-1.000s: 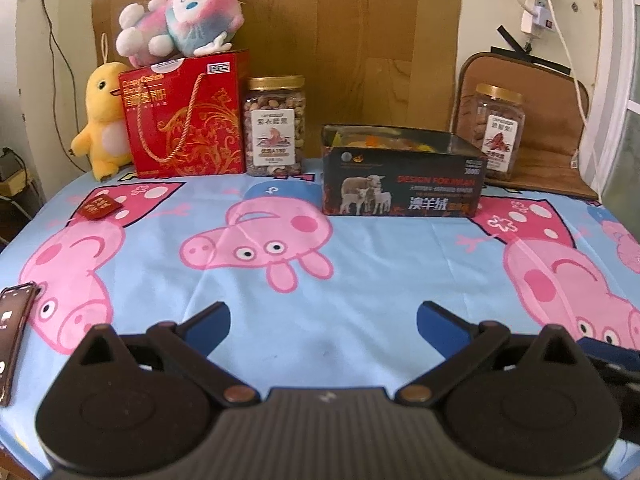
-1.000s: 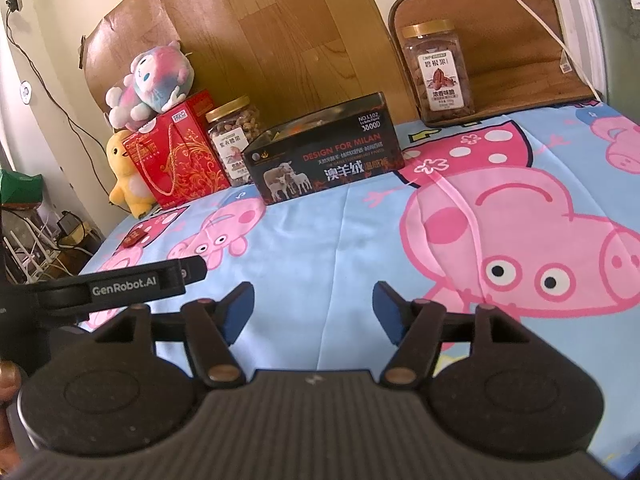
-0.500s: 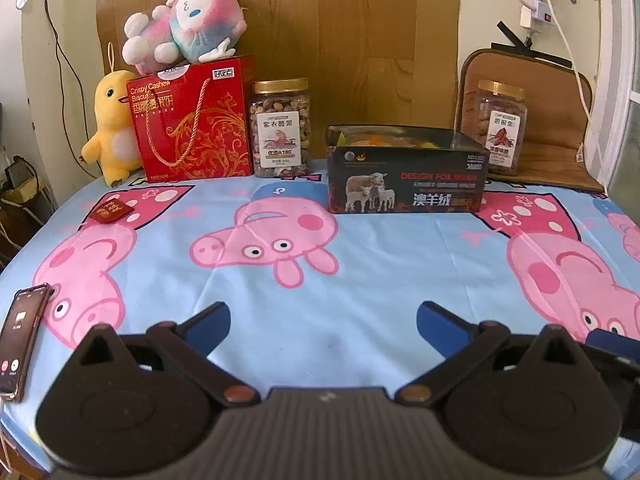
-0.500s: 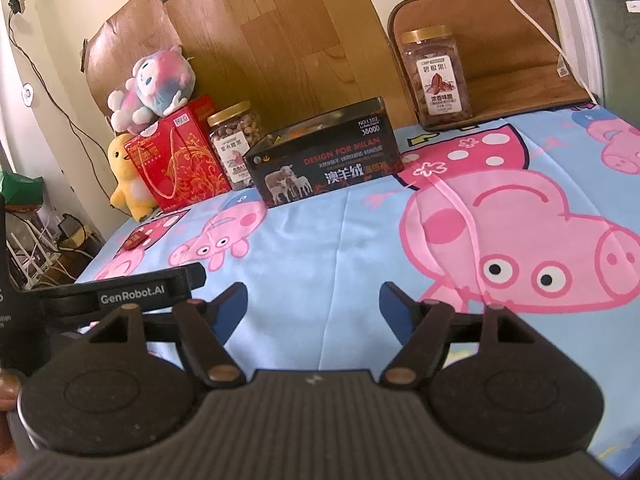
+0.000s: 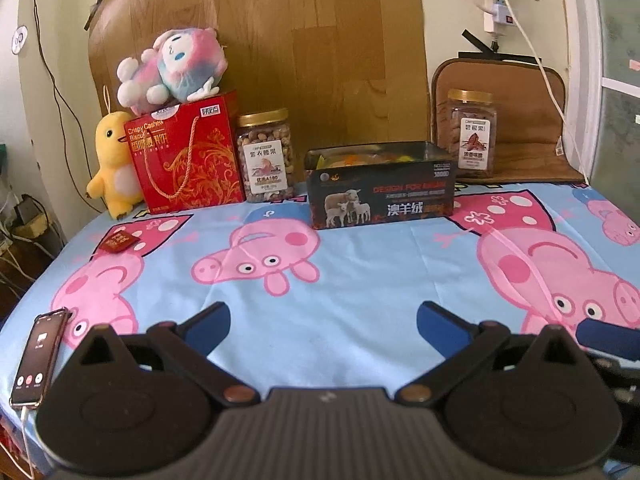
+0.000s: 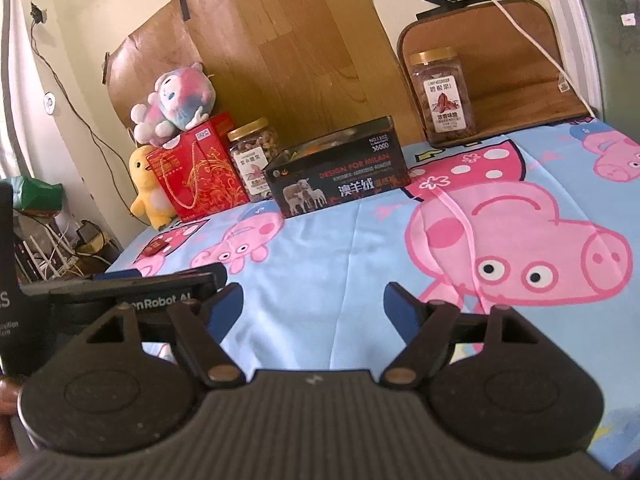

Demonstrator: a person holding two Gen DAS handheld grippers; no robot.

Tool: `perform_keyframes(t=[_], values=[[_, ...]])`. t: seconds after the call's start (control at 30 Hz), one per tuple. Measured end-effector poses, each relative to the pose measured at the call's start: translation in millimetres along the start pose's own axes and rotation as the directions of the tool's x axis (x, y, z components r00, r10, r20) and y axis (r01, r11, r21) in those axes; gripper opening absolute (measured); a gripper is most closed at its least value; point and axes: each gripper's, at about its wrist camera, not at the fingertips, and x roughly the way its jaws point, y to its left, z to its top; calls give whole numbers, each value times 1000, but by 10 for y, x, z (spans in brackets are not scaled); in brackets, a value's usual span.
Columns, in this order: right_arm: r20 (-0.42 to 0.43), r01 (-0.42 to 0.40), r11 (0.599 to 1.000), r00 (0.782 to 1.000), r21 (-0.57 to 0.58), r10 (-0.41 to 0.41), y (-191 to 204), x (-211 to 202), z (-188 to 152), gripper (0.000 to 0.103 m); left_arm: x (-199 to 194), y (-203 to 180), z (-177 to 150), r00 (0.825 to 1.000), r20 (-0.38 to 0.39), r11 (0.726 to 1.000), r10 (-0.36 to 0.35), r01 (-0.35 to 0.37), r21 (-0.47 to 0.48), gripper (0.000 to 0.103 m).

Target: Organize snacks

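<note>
A dark open box (image 5: 380, 188) (image 6: 340, 180) with snacks inside stands at the back middle of the table. A nut jar (image 5: 266, 156) (image 6: 252, 160) stands left of it, beside a red gift box (image 5: 184, 160) (image 6: 196, 176). A second jar (image 5: 472, 132) (image 6: 442, 96) stands at the back right. A small red packet (image 5: 118, 241) (image 6: 156, 247) lies at the left. My left gripper (image 5: 322, 326) and right gripper (image 6: 314, 306) are both open and empty, near the front edge, far from the snacks.
A phone (image 5: 38, 360) lies at the front left edge. A yellow duck toy (image 5: 112, 164) and a pink plush (image 5: 176, 66) sit by the gift box. A brown cushion (image 5: 520, 120) and wooden board (image 5: 280, 40) lean behind. The left gripper's body (image 6: 120, 292) shows left in the right wrist view.
Both grippers have pulled back and risen a little, so the table objects look farther away. Both stay open and empty.
</note>
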Motion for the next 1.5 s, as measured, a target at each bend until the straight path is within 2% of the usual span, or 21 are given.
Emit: perform_keyframes(t=[0.27,0.63,0.93,1.13,1.5], values=[[-7,19,999,1000,26,-19,-53,-31,-59,80,-50,-79,2,1000,14,1000,9,-10,20,103],[16,32,999,999,8,-32,-8,-44,-72,80,-50,20,-6,999,13,999,36,-36,-9,103],[106,50,999,993,12,-51,-4,-157,-62,80,-3,27,-29,1000,-8,999,29,-30,-18,103],[72,47,999,996,11,-47,-4,-84,-75,80,44,25,-52,998,-52,1000,21,-22,-19,103],[66,47,999,997,10,-47,12,-87,-87,80,96,33,-103,995,-93,999,21,-24,-33,103]])
